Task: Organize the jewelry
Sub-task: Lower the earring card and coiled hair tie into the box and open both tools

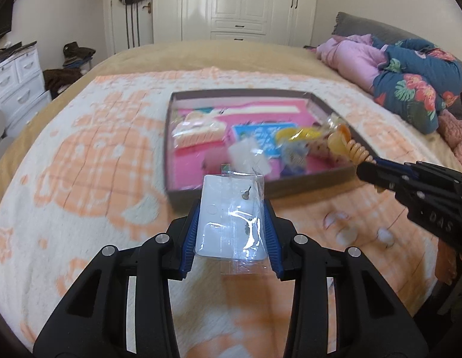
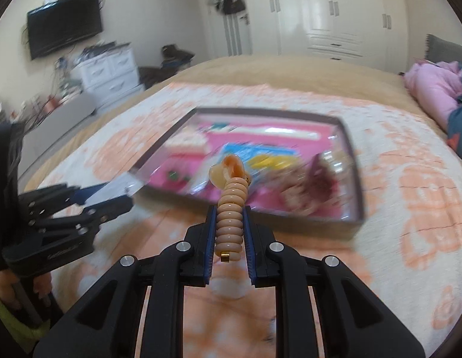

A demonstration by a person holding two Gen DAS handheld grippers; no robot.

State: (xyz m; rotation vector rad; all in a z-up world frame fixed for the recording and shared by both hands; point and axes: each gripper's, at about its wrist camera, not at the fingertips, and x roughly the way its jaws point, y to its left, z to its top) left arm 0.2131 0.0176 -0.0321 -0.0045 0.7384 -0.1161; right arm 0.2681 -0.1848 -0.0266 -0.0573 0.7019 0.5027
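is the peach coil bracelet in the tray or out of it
Out. The right hand-held gripper is shut on the coil bracelet, holding it over the blanket, on the near side of the tray.

Blanket [image 1: 81, 155] around tray [image 1: 329, 109]: bare to left, near side and beyond far rim; free passage there.
Tray interior crowded with packets, blurred; little bare floor between them. Raised dark rim all round blocks low entry.
Left gripper [image 1: 231, 217] just before near rim, white card in clear bag [image 1: 228, 226] filling gap between jaws.
Right gripper [image 2: 229, 229] by tray's near right corner, coiled peach hair tie [image 2: 229, 223] projecting forward over rim.
Heaped bedding [image 1: 410, 71] closes off right side.
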